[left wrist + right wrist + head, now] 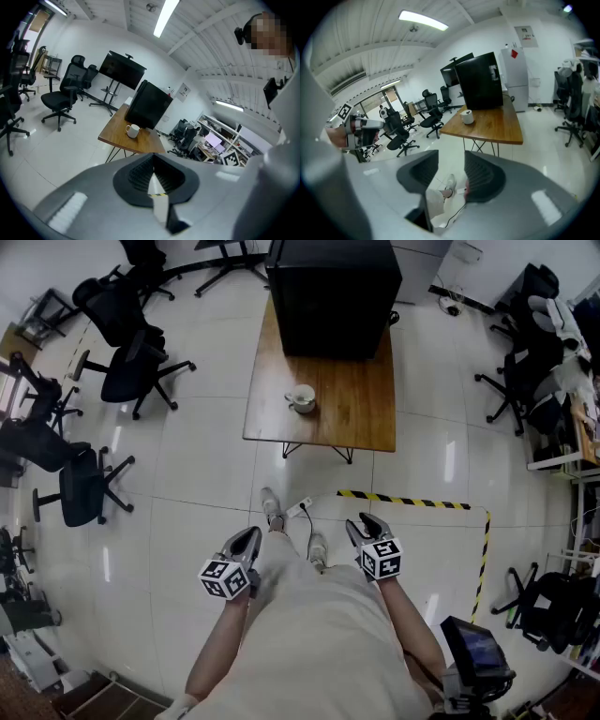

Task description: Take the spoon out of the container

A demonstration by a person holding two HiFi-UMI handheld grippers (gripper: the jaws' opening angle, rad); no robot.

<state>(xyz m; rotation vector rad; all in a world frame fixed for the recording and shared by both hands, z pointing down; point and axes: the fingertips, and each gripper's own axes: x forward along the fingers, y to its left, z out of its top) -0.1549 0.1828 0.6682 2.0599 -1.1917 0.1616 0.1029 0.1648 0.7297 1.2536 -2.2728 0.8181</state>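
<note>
A white cup (301, 397) stands on the wooden table (356, 418), near its front edge, in front of a large black box (333, 292). Whether a spoon is in it is too small to tell. Both grippers hang low by the person's hips, well short of the table. My left gripper (251, 537) has its jaws together with nothing in them; its own view shows the cup (132, 130) far beyond the gripper (153, 174). My right gripper (366, 524) stands open and empty, with the cup (467, 116) far ahead of it (451, 164).
Black office chairs (122, 371) crowd the left side, and more chairs (525, 381) and desks stand at the right. Yellow-black tape (412, 502) marks the floor before the table. A white power strip (298, 508) lies by the person's feet. A device with a screen (473, 652) stands at bottom right.
</note>
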